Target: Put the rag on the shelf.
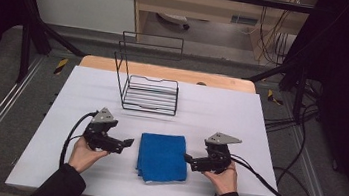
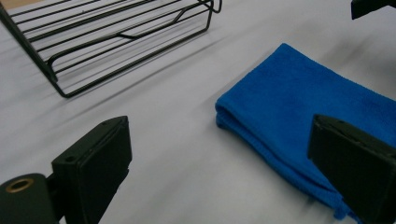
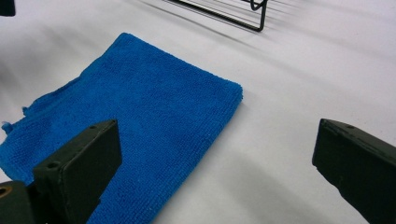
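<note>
High view, entry one: left gripper [image 1: 129, 143], a black two-jaw tool with a grey three-cornered plate on top, is held low over the table just left of the folded blue microfibre cloth [image 1: 162, 158], its tips aimed at the cloth's left edge. In the left gripper view its jaws are seen spread wide and empty, the cloth's [image 2: 313, 112] folded corner lying between and ahead of them; the spread is judged to be kept so that the thick fold can be taken in.

Entry two: right gripper [image 1: 188, 158], of the same make, is held just right of the cloth, tips at or almost at its right edge; contact cannot be told. In the right gripper view its jaws are likewise wide apart and hold nothing, with the cloth [image 3: 140, 116] ahead and to one side.

Entry three: the cloth lies flat on the white table sheet [image 1: 240, 116], folded into a neat rectangle, between the two grippers. This mirrored flanking is judged to prepare a two-sided pick-up.

Entry four: black wire rack [image 1: 150, 95], with tall back frame, stands beyond the cloth, well apart from it, unloaded; it is judged the likely destination.
</note>
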A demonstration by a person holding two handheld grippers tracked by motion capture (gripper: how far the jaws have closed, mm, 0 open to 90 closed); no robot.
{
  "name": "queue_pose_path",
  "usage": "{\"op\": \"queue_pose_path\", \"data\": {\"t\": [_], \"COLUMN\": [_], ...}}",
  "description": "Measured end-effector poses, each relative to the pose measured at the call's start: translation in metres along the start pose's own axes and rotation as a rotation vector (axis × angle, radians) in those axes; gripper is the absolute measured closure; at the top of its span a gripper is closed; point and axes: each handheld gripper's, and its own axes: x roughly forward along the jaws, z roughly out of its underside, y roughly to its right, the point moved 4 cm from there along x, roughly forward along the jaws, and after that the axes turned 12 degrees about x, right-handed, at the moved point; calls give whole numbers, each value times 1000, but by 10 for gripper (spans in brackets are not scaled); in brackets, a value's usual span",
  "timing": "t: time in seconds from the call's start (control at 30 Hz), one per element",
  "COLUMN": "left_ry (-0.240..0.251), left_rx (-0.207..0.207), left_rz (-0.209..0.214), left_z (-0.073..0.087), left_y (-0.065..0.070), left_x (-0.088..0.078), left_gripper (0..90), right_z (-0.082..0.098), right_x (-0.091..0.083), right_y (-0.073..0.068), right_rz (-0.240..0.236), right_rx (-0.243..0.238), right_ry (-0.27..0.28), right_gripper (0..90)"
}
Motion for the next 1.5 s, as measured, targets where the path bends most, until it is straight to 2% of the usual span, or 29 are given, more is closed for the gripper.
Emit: {"op": "queue_pose_path", "data": {"t": [0.17, 0.23, 0.37, 0.57, 0.73, 0.97, 1.1, 1.4, 1.5], "left_ry": [-10, -12, -36, -69, -115, -139, -147, -158, -163], "left_rx": [-3, -17, -39, -73, -88, -134, -155, -157, -160], "left_rz": [13, 22, 36, 25, 17, 23, 36, 23, 33], "left_z": [-11, -13, -13, -9, -3, 0, 1, 1, 1], "left_y": [1, 1, 0, -1, 3, 2, 3, 8, 9], "left_x": [17, 25, 39, 52, 61, 71, 76, 85, 85], "left_gripper": [99, 125, 174, 269, 361, 528, 575, 667, 710], "right_z": [2, 3, 4, 4, 5, 7, 6, 6, 6], "right_x": [1, 2, 3, 4, 4, 6, 7, 7, 7], "right_y": [0, 0, 0, 0, 0, -1, -1, -1, -1], "right_rz": [3, 8, 8, 13, 11, 5, 4, 0, -1], "right_rx": [-5, -5, -6, -14, -20, -18, -15, -12, -8], "right_ry": [-14, -22, -27, -31, -33, -38, -38, -37, -39], "right_gripper": [19, 21, 21, 21, 23, 33, 34, 36, 37]}}
